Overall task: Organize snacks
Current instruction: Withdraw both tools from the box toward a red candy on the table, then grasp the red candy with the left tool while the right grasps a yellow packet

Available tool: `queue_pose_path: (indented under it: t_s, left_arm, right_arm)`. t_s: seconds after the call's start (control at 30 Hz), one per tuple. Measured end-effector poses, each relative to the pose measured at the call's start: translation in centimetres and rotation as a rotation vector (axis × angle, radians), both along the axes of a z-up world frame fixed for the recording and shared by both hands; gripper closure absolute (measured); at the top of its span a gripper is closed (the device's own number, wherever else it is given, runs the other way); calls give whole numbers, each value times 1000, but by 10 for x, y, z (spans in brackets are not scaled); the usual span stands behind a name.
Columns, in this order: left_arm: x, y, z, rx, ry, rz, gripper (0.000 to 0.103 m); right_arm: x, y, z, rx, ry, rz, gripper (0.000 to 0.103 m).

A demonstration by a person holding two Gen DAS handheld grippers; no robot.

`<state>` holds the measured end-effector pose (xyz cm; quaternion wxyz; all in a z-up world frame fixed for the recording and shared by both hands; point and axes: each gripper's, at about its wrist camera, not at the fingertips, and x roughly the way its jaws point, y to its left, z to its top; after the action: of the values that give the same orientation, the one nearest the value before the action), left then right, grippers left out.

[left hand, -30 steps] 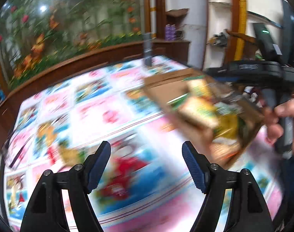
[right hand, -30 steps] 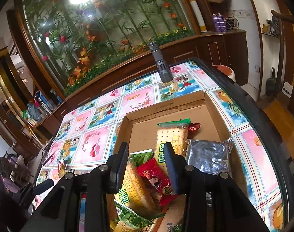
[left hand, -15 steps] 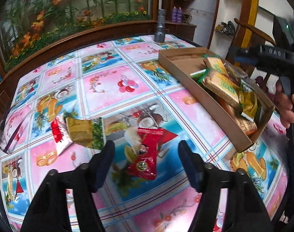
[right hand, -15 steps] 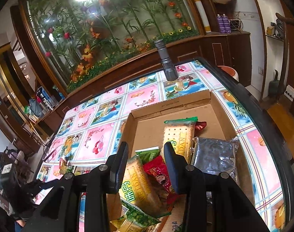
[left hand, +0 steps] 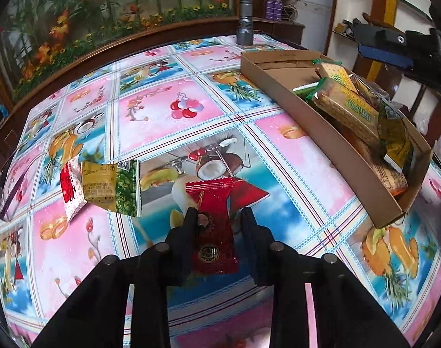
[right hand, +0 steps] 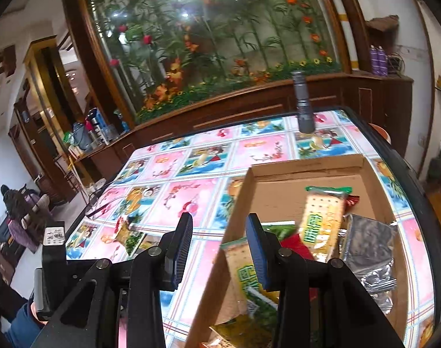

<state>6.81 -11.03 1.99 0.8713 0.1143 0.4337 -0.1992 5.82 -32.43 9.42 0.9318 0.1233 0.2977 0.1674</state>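
A red snack packet (left hand: 213, 226) lies on the patterned tablecloth. My left gripper (left hand: 219, 217) is low over it, open, one finger on each side of the packet. A yellow-green packet (left hand: 110, 184) and a red-white packet (left hand: 69, 188) lie to its left. A cardboard box (left hand: 316, 124) holds several snack packets at the right. My right gripper (right hand: 219, 226) is open and empty above the box's left wall (right hand: 235, 211). Cracker packets (right hand: 325, 217) and a silver packet (right hand: 368, 246) lie in the box.
A grey flashlight (left hand: 245, 26) stands upright at the table's far edge, also in the right wrist view (right hand: 303, 107). A wooden ledge with artificial flowers (right hand: 220, 58) runs behind the table. The left gripper's body (right hand: 55, 261) shows at lower left.
My left gripper has dropped down onto the red packet and narrowed its fingers around it. My right gripper has shifted left, from over the box's contents to over its left wall.
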Motion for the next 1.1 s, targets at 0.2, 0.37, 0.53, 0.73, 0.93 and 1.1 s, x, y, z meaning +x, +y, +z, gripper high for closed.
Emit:
queue_pose_path:
  t_s: [0.2,0.37,0.53,0.73,0.93,1.1]
  left_arm:
    - [-2,0,-1,-11,-21,23,73]
    - [-2,-1,-1,-19,-28,37,73]
    - [-4,-6,-1,21,-42,25,74]
    - [-3,-6,1,12,-15,18,86]
    - [3,25,23,-87,-36,90,86]
    - [8,84,48,-152,-105,218,86]
  right_arm:
    - [-3,11,0,-22,-23,36,62]
    - [-2,12,-3,-21,-16,37,62]
    - [-1,10,-2,-10,-18,32,62]
    - [-2,9,-3,2,-18,30,62]
    - [-2,9,-3,13,-24,26,62]
    - [5,25,-10,6,13,39,62]
